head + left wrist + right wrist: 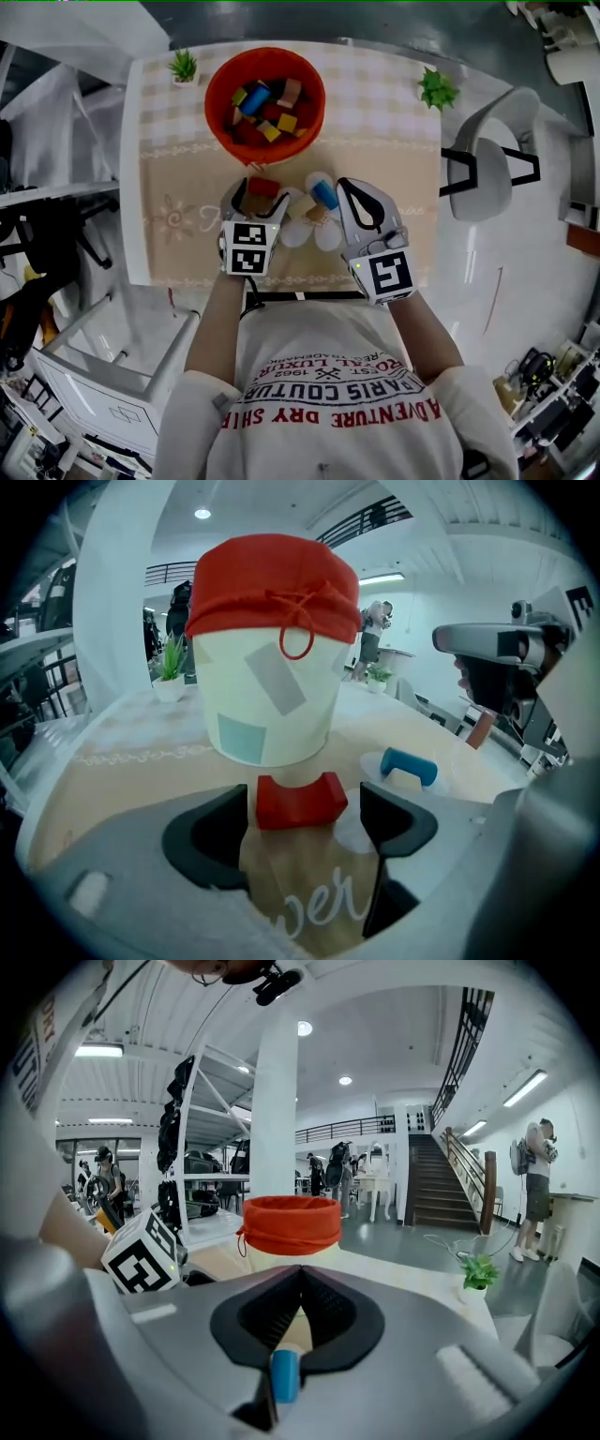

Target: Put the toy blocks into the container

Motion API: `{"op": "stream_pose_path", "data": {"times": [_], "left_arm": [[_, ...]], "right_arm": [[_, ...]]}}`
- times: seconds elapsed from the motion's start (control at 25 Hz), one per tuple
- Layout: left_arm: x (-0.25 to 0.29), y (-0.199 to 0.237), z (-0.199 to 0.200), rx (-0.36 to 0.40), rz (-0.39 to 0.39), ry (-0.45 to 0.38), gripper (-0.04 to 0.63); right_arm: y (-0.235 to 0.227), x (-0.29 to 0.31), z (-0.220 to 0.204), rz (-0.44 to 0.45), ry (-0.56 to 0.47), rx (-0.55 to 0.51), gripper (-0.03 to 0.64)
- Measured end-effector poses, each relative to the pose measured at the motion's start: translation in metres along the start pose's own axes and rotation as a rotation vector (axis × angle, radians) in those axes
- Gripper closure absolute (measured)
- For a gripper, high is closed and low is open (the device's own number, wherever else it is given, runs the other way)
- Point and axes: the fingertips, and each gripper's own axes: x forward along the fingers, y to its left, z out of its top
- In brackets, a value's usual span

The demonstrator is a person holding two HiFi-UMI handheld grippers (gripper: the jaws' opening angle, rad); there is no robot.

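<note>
Shows the red arch block (300, 801) flat on the tablecloth (141, 771), just short of the white wall of the container (272, 696) and squarely between the spread jaws of the left gripper (305, 810). Finds more blocks (267, 108) heaped inside that container, red cloth at its rim. Places a blue block (408, 766) on a white disc (378, 784) just to the right. Has the right gripper (300, 1274) held higher, jaws pressed together at the tips, with a bit of blue (284, 1375) low between them — pinched or not, cannot tell.
</note>
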Motion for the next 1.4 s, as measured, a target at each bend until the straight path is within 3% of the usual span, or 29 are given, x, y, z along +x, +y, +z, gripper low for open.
{"op": "stream_pose_path", "data": {"times": [0.16, 0.44, 1.4], "left_arm": [[0.006, 0.003, -0.004, -0.004, 0.025, 0.024, 0.278], [-0.002, 0.000, 0.003, 0.021, 0.005, 0.006, 0.282], [-0.132, -0.008, 0.153, 0.205, 0.045, -0.417, 0.282]], "right_arm": [[-0.005, -0.001, -0.004, -0.003, 0.014, 0.004, 0.617], [-0.013, -0.003, -0.009, -0.002, 0.027, -0.040, 0.617], [0.012, -0.025, 0.071, -0.026, -0.143, -0.099, 0.617]]}}
